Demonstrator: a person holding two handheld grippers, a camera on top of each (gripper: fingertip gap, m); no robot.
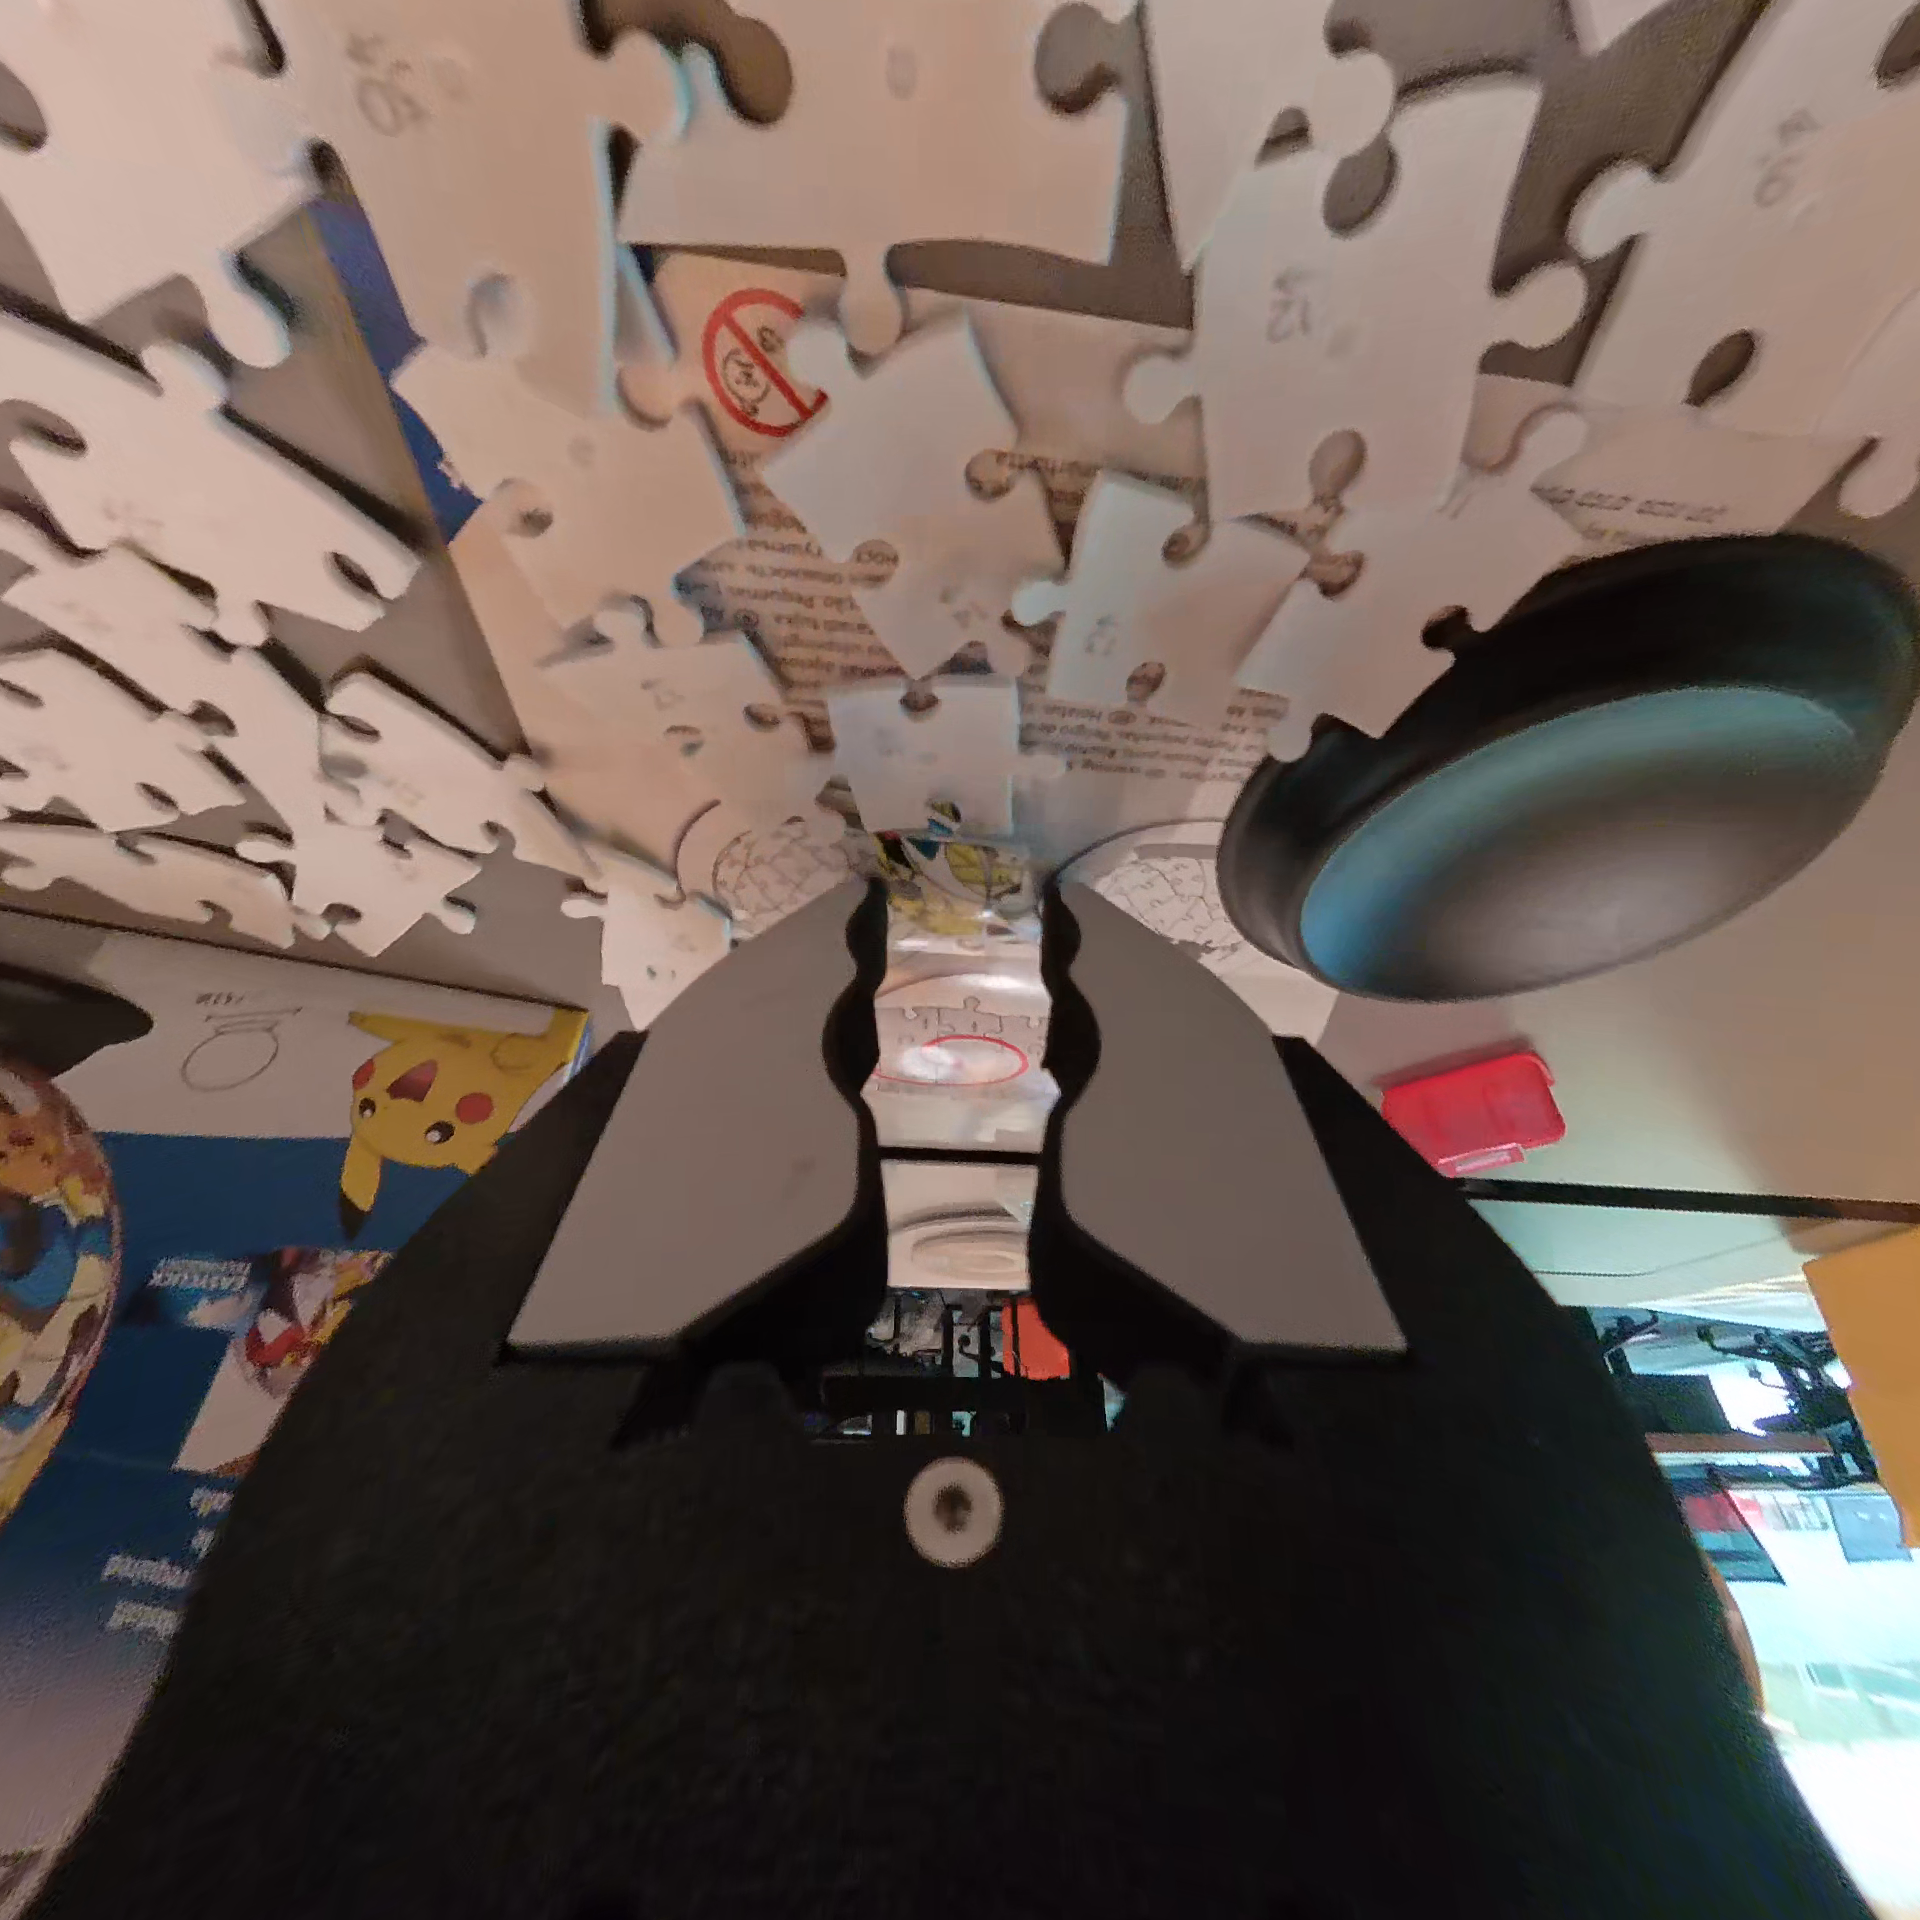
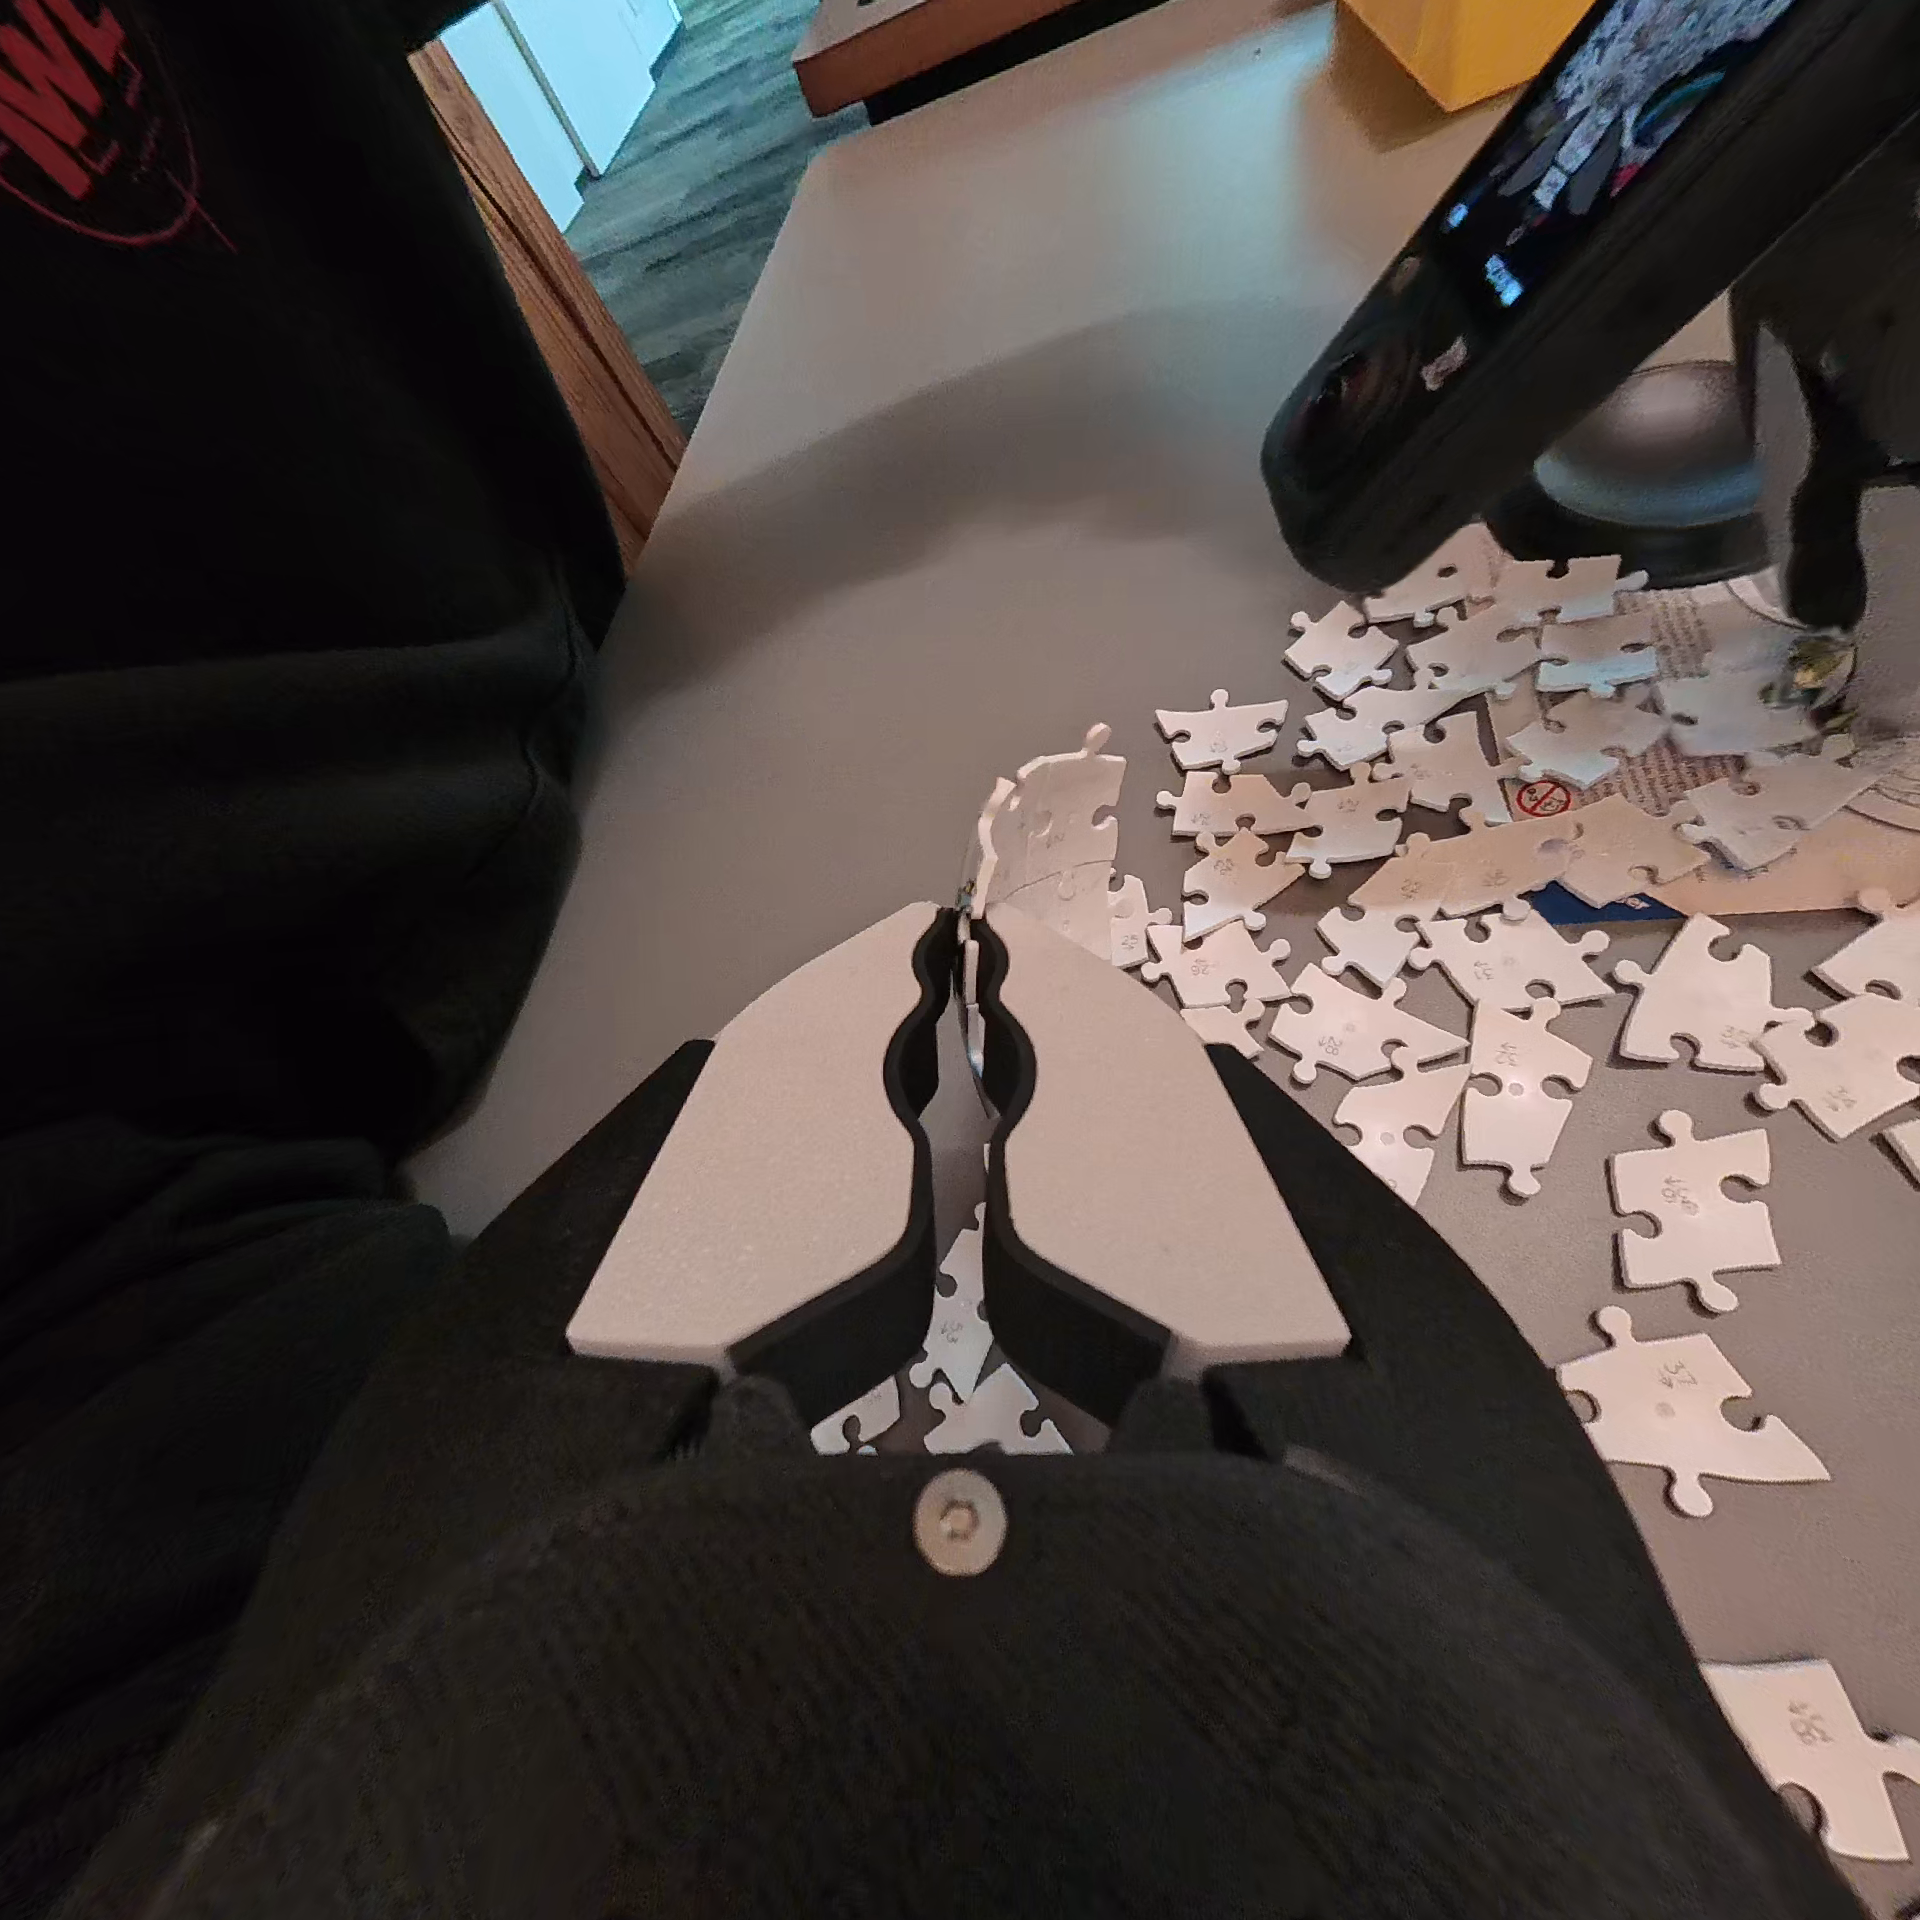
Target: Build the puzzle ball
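Note:
Many white puzzle pieces (image 2: 1351, 1029) lie face down on the grey table (image 2: 935, 416); they also fill the left wrist view (image 1: 914, 499), which is upside down. My right gripper (image 2: 961, 916) is shut on the edge of a curved section of joined pieces (image 2: 1055, 821), held upright above the table. My left gripper (image 1: 958, 896) is closed to a narrow gap on a single piece with a yellow and blue picture (image 1: 956, 857), low over the pile. It shows in the right wrist view (image 2: 1818, 623) at the far right.
A black round stand (image 1: 1558, 769) sits beside the pile, also in the right wrist view (image 2: 1652, 468). A printed instruction sheet (image 1: 810, 592) lies under the pieces. The puzzle box (image 1: 312, 1195), a red object (image 1: 1475, 1112) and a yellow box (image 2: 1455, 42) are nearby. A person in a black top (image 2: 260, 623) is at the left. There is about 25 cm between the tips of the two grippers.

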